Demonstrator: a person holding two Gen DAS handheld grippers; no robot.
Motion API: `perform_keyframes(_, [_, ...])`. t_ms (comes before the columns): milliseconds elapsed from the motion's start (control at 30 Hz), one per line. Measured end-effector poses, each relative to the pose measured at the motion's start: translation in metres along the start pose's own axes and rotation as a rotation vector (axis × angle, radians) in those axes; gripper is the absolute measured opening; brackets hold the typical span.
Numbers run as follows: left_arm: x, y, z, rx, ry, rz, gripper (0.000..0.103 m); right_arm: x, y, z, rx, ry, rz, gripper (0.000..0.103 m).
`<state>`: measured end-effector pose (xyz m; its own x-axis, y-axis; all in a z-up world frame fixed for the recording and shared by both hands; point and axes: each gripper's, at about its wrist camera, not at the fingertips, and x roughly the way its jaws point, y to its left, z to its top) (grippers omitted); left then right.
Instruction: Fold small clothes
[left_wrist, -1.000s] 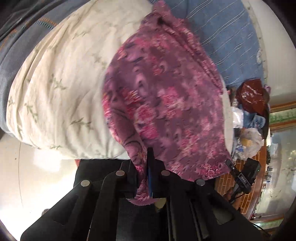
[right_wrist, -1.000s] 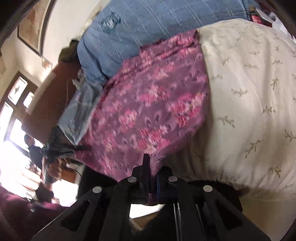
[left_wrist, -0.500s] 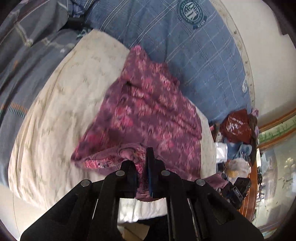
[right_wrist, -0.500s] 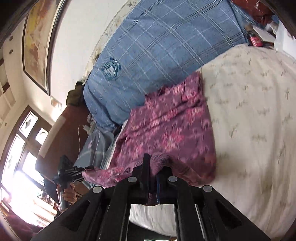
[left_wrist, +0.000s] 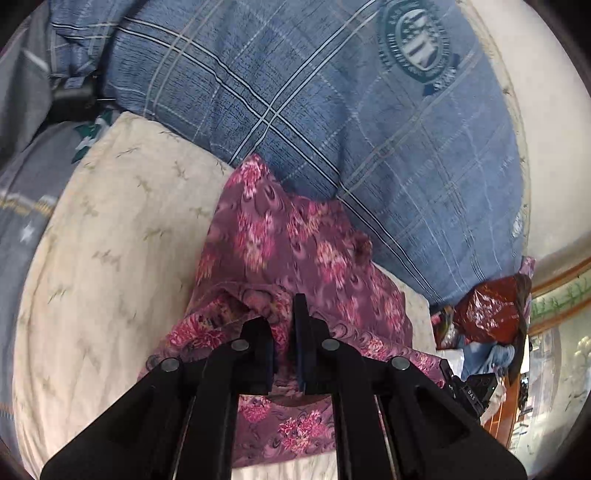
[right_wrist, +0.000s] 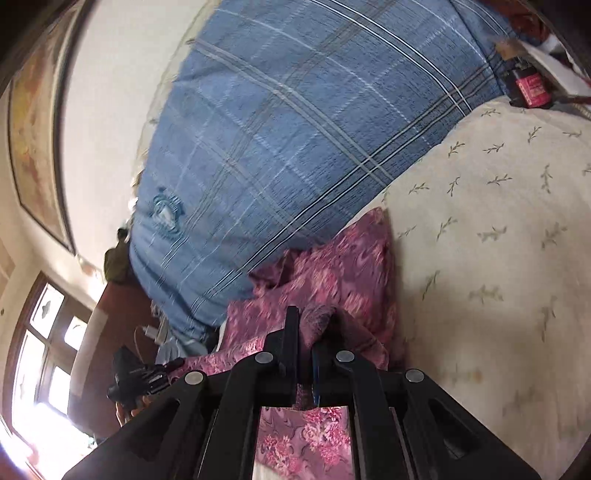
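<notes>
Left wrist view: our left gripper (left_wrist: 284, 332) has its fingers clamped on a hem of the purple floral garment (left_wrist: 280, 236), which we have carried toward the blue plaid pillow (left_wrist: 314, 110) — the fold is going over. Its long axis runs from us to the pillow.

Right wrist view: our right gripper (right_wrist: 304, 354) — fingers likewise pinched on cloth — holds the garment on the cream bedsheet (right_wrist: 498, 240), just before the pillow.

Bed (left_wrist: 92, 258), cream leaf-print sheet: purple floral garment (left_wrist: 280, 243) lying on it, touching the blue plaid pillow (left_wrist: 332, 110) behind.
</notes>
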<state>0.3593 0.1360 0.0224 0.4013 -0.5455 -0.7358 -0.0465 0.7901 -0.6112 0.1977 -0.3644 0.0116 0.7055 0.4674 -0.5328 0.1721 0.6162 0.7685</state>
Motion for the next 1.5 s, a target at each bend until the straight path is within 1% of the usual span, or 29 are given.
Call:
perform_keyframes(133, [0.046, 0.002, 0.031, -0.028, 0.034, 0.045, 0.006, 0.035, -0.023, 0.021, 0.07, -0.003, -0.038, 0.005])
perform_keyframes(233, [0.074, 0.006, 0.044, -0.041, 0.06, 0.084, 0.006, 0.055, -0.033, 0.032, 0.082, -0.001, -0.064, 0.005])
perform_keyframes(267, [0.083, 0.01, 0.046, -0.063, 0.082, 0.096, 0.006, 0.06, -0.036, 0.034, 0.085, 0.006, -0.078, 0.005])
perform_keyframes(300, [0.088, 0.014, 0.046, -0.091, 0.102, 0.09, 0.006, 0.065, -0.039, 0.036, 0.095, 0.023, -0.085, 0.005])
perform_keyframes(333, [0.089, 0.015, 0.047, -0.107, 0.112, 0.075, 0.006, 0.069, -0.041, 0.038, 0.113, 0.042, -0.074, 0.005])
perform_keyframes(367, [0.087, 0.015, 0.049, -0.109, 0.116, 0.062, 0.006, 0.07, -0.042, 0.041, 0.123, 0.045, -0.061, 0.01])
perform_keyframes(400, [0.084, 0.015, 0.052, -0.112, 0.111, 0.046, 0.007, 0.071, -0.042, 0.047, 0.14, 0.045, -0.035, 0.01])
perform_keyframes(433, [0.08, 0.015, 0.056, -0.124, 0.103, 0.018, 0.007, 0.069, -0.043, 0.052, 0.158, 0.035, -0.014, 0.01])
perform_keyframes(500, [0.068, 0.019, 0.066, -0.166, 0.08, -0.042, 0.011, 0.065, -0.046, 0.067, 0.22, -0.014, 0.023, 0.01])
perform_keyframes(567, [0.062, 0.023, 0.076, -0.205, 0.07, -0.076, 0.013, 0.067, -0.05, 0.075, 0.26, -0.027, 0.005, 0.01])
perform_keyframes(600, [0.058, 0.026, 0.079, -0.221, 0.063, -0.081, 0.022, 0.069, -0.049, 0.077, 0.26, -0.024, -0.014, 0.016])
perform_keyframes(633, [0.053, 0.028, 0.082, -0.231, 0.043, -0.063, 0.032, 0.068, -0.047, 0.078, 0.245, -0.031, -0.049, 0.019])
perform_keyframes(667, [0.045, 0.031, 0.084, -0.241, 0.012, -0.04, 0.054, 0.065, -0.046, 0.079, 0.237, -0.046, -0.061, 0.027])
perform_keyframes(700, [0.037, 0.036, 0.085, -0.251, -0.025, -0.024, 0.067, 0.061, -0.048, 0.08, 0.247, -0.066, -0.055, 0.032])
perform_keyframes(767, [0.032, 0.043, 0.086, -0.264, -0.025, -0.033, 0.068, 0.053, -0.054, 0.079, 0.284, -0.104, -0.05, 0.033])
perform_keyframes(800, [0.032, 0.045, 0.084, -0.252, -0.006, -0.046, 0.068, 0.049, -0.055, 0.078, 0.284, -0.112, -0.056, 0.036])
perform_keyframes(867, [0.034, 0.044, 0.078, -0.193, 0.028, -0.022, 0.068, 0.047, -0.055, 0.076, 0.241, -0.079, -0.1, 0.04])
perform_keyframes(900, [0.038, 0.042, 0.072, -0.144, 0.046, 0.012, 0.068, 0.049, -0.053, 0.074, 0.212, -0.056, -0.127, 0.04])
perform_keyframes(933, [0.042, 0.039, 0.067, -0.108, 0.061, 0.03, 0.068, 0.051, -0.051, 0.072, 0.184, -0.032, -0.152, 0.041])
perform_keyframes(1067, [0.058, 0.021, 0.04, 0.033, 0.12, 0.028, 0.069, 0.073, -0.041, 0.064, 0.101, 0.044, -0.19, 0.045])
perform_keyframes(1133, [0.061, 0.007, 0.025, 0.149, 0.125, 0.063, 0.069, 0.086, -0.033, 0.06, 0.038, 0.086, -0.216, 0.046])
perform_keyframes(1200, [0.062, -0.004, 0.017, 0.251, 0.122, 0.112, 0.069, 0.093, -0.028, 0.054, 0.001, 0.115, -0.217, 0.047])
perform_keyframes(1267, [0.064, -0.013, 0.01, 0.337, 0.125, 0.147, 0.069, 0.088, -0.025, 0.048, 0.001, 0.099, -0.194, 0.052])
perform_keyframes(1300, [0.066, -0.018, 0.007, 0.374, 0.127, 0.16, 0.07, 0.085, -0.025, 0.043, 0.017, 0.091, -0.175, 0.052])
perform_keyframes(1333, [0.069, -0.019, 0.013, 0.4, 0.126, 0.186, 0.07, 0.086, -0.026, 0.042, 0.03, 0.104, -0.139, 0.052])
perform_keyframes(1367, [0.075, -0.025, 0.019, 0.415, 0.111, 0.235, 0.071, 0.09, -0.025, 0.043, 0.038, 0.126, -0.106, 0.052])
perform_keyframes(1400, [0.079, -0.027, 0.028, 0.408, 0.094, 0.274, 0.07, 0.099, -0.023, 0.048, 0.045, 0.152, -0.088, 0.052])
perform_keyframes(1433, [0.086, -0.03, 0.038, 0.384, 0.07, 0.322, 0.07, 0.106, -0.021, 0.056, 0.049, 0.146, -0.103, 0.052])
perform_keyframes(1500, [0.091, -0.03, 0.057, 0.304, 0.022, 0.398, 0.067, 0.11, -0.017, 0.074, 0.058, 0.082, -0.101, 0.052])
